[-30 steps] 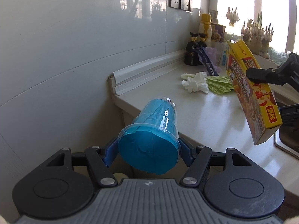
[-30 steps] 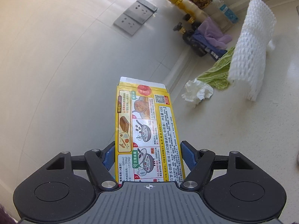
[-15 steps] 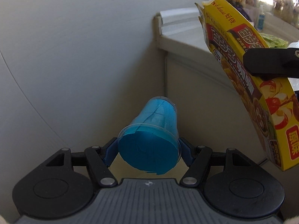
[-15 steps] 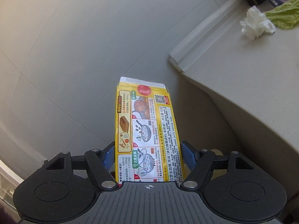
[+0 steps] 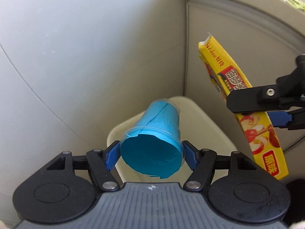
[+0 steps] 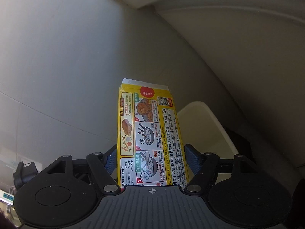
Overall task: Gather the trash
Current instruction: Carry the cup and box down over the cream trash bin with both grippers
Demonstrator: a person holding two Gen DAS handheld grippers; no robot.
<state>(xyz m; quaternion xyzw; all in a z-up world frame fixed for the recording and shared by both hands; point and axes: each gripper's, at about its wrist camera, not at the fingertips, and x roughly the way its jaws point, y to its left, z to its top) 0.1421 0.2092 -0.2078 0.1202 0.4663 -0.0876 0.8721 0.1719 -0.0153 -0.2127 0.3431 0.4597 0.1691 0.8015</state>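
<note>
Clamped in my left claw (image 5: 151,155) is a blue cup (image 5: 154,139), tipped on its side with its mouth toward me, above a cream bin (image 5: 205,126) standing below by the wall. Gripped in my right claw (image 6: 151,157) is a yellow box (image 6: 148,131), its far end jutting out left of the bin (image 6: 205,122), under the tabletop (image 6: 238,0) edge.

Cup (image 5: 152,133) above bin (image 5: 205,133) (in corner); box (image 5: 242,103) right of cup.
</note>
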